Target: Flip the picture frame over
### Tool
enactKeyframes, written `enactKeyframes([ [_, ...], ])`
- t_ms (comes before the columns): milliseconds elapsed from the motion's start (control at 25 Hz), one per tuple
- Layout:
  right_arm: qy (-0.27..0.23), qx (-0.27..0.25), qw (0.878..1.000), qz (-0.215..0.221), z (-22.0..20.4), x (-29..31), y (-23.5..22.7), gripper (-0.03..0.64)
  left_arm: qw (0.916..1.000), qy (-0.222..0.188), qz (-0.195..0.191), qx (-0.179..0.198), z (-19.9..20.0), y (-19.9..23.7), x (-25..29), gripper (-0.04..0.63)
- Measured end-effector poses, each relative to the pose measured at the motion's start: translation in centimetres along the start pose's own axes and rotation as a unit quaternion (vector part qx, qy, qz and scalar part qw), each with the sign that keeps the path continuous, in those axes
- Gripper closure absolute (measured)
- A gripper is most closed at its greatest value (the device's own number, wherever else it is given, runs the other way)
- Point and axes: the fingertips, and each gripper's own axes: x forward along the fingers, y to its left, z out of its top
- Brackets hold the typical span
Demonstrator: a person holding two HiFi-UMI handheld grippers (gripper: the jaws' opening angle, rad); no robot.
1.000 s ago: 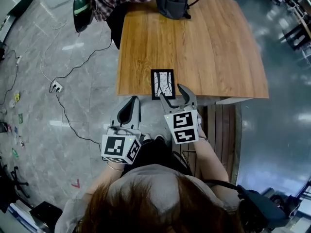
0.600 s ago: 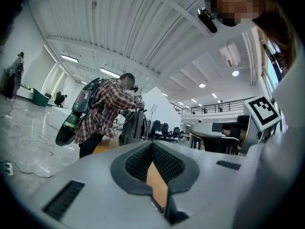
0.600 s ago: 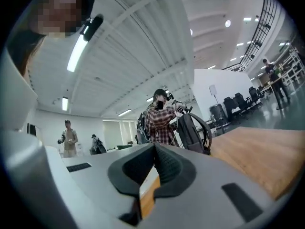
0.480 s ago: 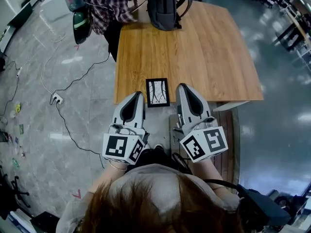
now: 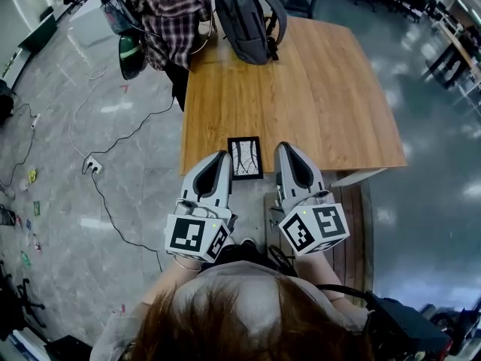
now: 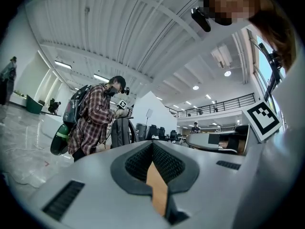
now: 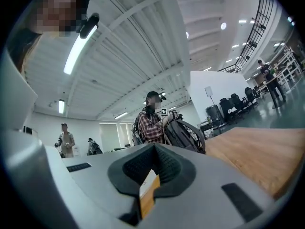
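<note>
Evidently both clenched and empty, left tool (image 5: 221, 156) and right tool (image 5: 283, 147) could nudge the edge-perched picture frame (image 5: 246, 158) off the desk (image 5: 323, 89).

Readable text: none in any view.
Grippers: a cube on the left gripper (image 5: 221, 156) and one on the right gripper (image 5: 284, 147), each with black-and-white square code markers; no letters or digits.
Small marker (image 6: 122, 104): at 11 o'clock in the left gripper view, beside a person in plaid (image 6: 93, 120); pattern only.
Frame (image 5: 246, 158): at the table's (image 5: 323, 89) 6 o'clock edge; a line drawing with no lettering.
</note>
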Motion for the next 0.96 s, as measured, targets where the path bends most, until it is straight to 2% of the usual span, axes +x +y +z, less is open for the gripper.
enactKeyframes([
  [240, -0.016, 0.018, 0.999, 0.022, 0.3, -0.1, 0.9, 0.601, 1.0000, 0.002, 0.003, 0.002, -0.1, 0.5, -0.5, 0.589],
  [960, -0.012, 0.007, 0.999, 0.049, -0.4, 0.1, 2.6, 0.601, 0.9999, 0.005, 0.005, -0.009, -0.7, 0.5, -0.8, 0.589],
])
